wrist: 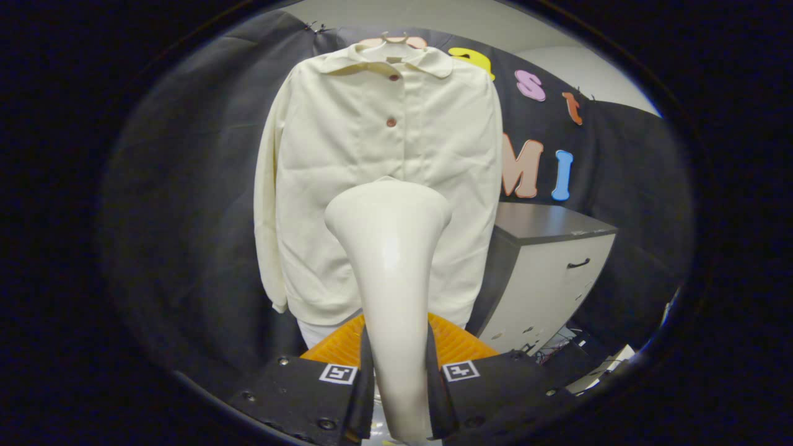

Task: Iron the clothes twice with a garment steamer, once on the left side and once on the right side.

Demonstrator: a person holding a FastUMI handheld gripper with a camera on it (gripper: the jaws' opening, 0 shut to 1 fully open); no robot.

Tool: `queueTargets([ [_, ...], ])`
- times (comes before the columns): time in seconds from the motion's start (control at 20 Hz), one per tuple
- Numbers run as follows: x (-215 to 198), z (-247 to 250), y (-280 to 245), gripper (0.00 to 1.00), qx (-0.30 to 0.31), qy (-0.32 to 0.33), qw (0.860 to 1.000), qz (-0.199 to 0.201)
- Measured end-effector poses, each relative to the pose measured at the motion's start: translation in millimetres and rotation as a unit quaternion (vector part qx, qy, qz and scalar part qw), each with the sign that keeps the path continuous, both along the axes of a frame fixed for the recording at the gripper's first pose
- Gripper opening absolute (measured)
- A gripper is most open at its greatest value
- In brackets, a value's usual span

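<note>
**Steamer held up in front of the hanging shirt**

The gripper [396, 396] has its jaws pinched on the neck of a cream garment steamer [391, 272], one finger pressing on each side of the narrow handle. The steamer rises straight ahead from between the fingers and widens into a rounded head. That head sits over the lower middle of a pale cream shirt [378, 155]; whether it touches the cloth cannot be told.

The shirt hangs on a hanger [393, 41] against the booth's black wall, front facing the steamer, collar folded down, with two reddish buttons [391, 122] visible on the placket above the steamer's head. Both sleeves hang down along the body, and the fabric shows light creases.

Just below the shirt's hem, behind the steamer's neck, lies an orange ribbed object [455, 344]. Beside the shirt, on its right-hand side as seen, stands a pale cabinet [545, 279] with a dark top and a dark drawer handle.
</note>
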State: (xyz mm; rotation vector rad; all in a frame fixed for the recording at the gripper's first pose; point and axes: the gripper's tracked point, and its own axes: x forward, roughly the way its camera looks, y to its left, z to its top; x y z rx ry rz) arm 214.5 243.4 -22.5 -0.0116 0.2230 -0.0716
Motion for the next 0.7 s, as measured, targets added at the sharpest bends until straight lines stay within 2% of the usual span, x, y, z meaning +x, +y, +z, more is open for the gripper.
queueTargets([
  [0.45, 32, 144, -49, 0.34, 0.04, -0.07, 0.997, 0.015],
  [0.7, 62, 186, -78, 0.34, 0.039, -0.075, 0.996, 0.026],
])
